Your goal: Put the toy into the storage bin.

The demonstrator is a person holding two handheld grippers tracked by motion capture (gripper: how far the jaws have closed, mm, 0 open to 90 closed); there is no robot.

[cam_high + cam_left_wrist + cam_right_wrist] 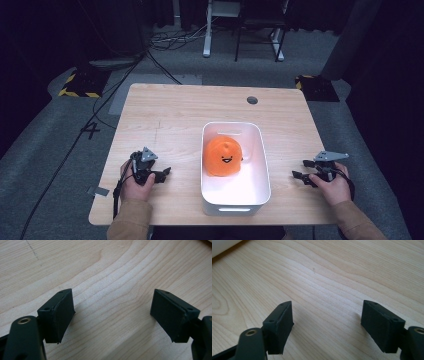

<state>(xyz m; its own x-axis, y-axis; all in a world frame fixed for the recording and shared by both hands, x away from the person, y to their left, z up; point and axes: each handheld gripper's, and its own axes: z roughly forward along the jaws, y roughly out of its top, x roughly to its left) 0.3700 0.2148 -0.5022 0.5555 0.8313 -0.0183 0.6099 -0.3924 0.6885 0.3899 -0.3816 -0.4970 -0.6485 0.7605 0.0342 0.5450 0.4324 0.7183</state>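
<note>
Left tongs: the left black two-jaw gripper (167, 171) rests on the pale wooden table (165, 115), jaws spread wide and empty, pointing toward the bin; its own view shows bare wood grain between the pads (61, 315).
Centre: a white rectangular plastic bin (261, 175) sits on the table between the two hands, well apart from each gripper.
Toy: a round orange plush toy with a stitched smiling face (223, 156) lies inside the bin, toward its far half and nearer the left wall, face up.
Right tongs: the right black two-jaw gripper (299, 169) rests on the table at the bin's other side, jaws likewise wide, nothing held; a sliver of the bin's white edge (222, 246) shows in its view.
Risk: the soft toy may squash and slip if pinched at its rounded top; a jaw catching the rim on the way in could drag or tip the light bin.
</note>
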